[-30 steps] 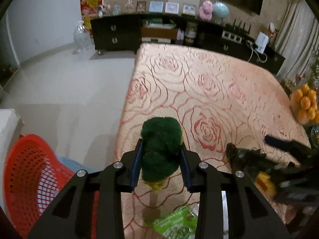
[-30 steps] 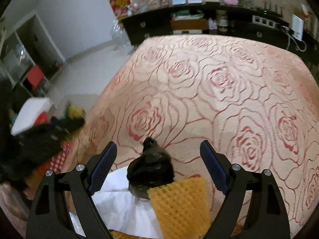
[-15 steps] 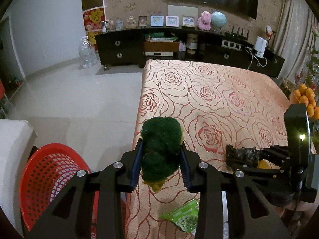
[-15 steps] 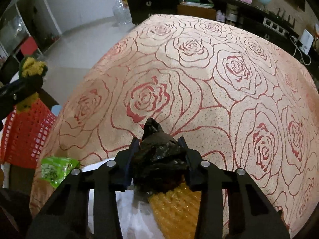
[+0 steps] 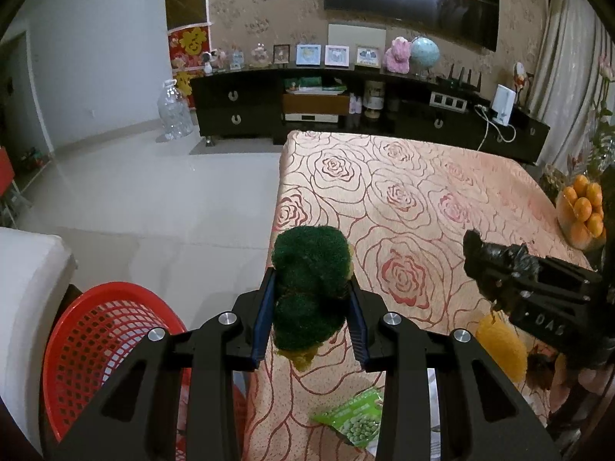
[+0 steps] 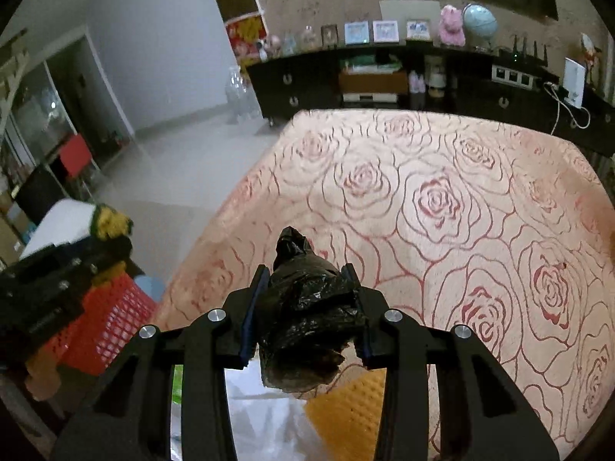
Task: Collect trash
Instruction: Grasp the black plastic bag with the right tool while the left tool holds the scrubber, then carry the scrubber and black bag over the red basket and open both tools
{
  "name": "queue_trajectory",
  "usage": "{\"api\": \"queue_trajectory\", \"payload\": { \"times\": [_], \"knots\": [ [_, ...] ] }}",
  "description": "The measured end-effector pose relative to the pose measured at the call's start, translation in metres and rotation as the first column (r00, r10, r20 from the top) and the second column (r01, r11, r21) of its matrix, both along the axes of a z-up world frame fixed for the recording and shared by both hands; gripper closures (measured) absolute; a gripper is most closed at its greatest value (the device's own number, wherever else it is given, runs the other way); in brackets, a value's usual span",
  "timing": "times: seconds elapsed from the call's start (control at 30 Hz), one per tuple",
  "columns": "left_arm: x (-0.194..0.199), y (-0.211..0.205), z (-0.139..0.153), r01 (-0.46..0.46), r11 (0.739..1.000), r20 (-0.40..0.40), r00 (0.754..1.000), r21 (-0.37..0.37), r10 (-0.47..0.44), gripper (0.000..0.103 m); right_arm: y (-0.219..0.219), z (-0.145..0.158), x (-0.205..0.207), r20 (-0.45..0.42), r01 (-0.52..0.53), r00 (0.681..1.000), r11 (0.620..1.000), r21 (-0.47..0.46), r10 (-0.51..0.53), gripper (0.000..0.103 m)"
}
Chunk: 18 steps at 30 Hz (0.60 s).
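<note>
Two pieces of trash are being held above the rose-patterned bench (image 5: 442, 199): the left hand-held gripper (image 5: 310, 319) is clenching a green scouring sponge (image 5: 307, 288), and the right hand-held gripper (image 6: 305, 313) is gripping a crumpled black plastic bag (image 6: 307, 319). Beneath them are lying a green snack packet (image 5: 355, 422) and yellow foam netting (image 6: 349, 411). Left of the bench, a red basket (image 5: 96, 345) is standing on the floor.
</note>
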<state>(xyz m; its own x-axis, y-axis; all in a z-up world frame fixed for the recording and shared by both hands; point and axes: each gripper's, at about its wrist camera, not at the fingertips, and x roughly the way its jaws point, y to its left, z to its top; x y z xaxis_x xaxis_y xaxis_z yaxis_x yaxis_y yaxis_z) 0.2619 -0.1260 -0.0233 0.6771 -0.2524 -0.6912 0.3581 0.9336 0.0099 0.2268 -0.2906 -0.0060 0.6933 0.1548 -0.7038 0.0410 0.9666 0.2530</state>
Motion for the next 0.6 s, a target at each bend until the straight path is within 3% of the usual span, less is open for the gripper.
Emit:
{"api": "queue_trajectory", "payload": {
  "times": [0.6],
  "knots": [
    [-0.008,0.015,0.01,-0.034,0.999,0.053,0.998,-0.004,0.034,0.07,0.013,0.019,0.0,0.057,0.003,0.998,1.0,0.019,-0.005,0.065]
  ]
}}
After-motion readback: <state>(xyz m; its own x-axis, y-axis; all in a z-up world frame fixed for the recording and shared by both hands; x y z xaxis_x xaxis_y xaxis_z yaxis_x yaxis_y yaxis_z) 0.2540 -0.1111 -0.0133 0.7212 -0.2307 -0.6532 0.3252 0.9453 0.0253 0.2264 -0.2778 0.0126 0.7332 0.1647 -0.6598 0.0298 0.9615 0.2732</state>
